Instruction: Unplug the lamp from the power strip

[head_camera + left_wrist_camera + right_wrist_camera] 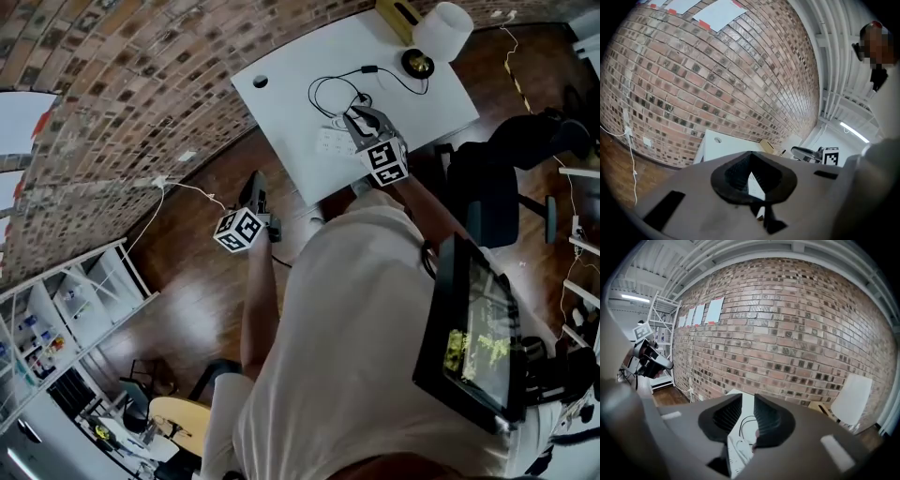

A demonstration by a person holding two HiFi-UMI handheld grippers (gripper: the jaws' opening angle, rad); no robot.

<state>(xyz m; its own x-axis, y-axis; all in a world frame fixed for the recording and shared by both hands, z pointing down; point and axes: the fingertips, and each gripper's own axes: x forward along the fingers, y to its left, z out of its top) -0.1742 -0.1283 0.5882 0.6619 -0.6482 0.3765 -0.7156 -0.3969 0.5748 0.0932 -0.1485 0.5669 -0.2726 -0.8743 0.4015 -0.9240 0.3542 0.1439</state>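
A lamp (442, 30) with a white shade and a black base stands at the far right corner of the white table (309, 131). Its black cord (328, 89) loops across the top toward the white power strip (333, 141). My right gripper (361, 117) hovers right over the strip's end where the cord arrives. In the right gripper view its jaws (747, 416) stand a narrow gap apart, with the power strip (736, 451) and cord showing through and nothing seen pressed between the pads. My left gripper (255, 183) hangs off the table's near left over the floor, shut and empty (752, 176).
A yellow box (398, 11) lies beside the lamp. A black chair (487, 187) stands right of the table. The brick wall runs behind, with a white cable (178, 183) along its foot. White shelving (56, 319) stands at the left over the wooden floor.
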